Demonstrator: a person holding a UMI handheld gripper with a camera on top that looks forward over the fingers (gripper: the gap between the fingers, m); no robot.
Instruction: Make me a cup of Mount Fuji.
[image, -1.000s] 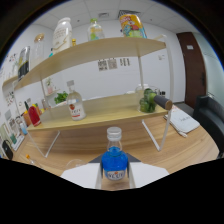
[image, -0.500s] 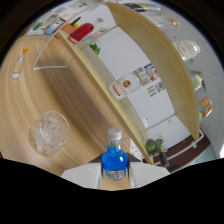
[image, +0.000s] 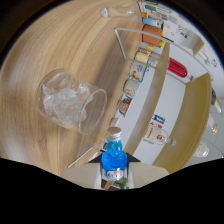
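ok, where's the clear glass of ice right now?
In the gripper view, the clear glass of ice stands on the wooden table, ahead of the blue bottle held in the gripper.

The gripper (image: 116, 176) shows two pale, off-white wedge-shaped fingers (image: 82, 173) with darker inner faces beneath a black housing.

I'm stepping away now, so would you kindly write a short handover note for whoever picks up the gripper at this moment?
Gripper: shut on the small clear bottle of blue liquid, silver cap still on, and tipped well over toward the glass.
Clear glass filled with ice: on the wooden table, just ahead of the bottle's cap, no blue in it yet.
Wooden shelf with jars and cartons: beyond, untouched.
Done: bottle picked up, ice in glass.
Left: uncap the bottle, pour the blue liquid over the ice, finish the drink.
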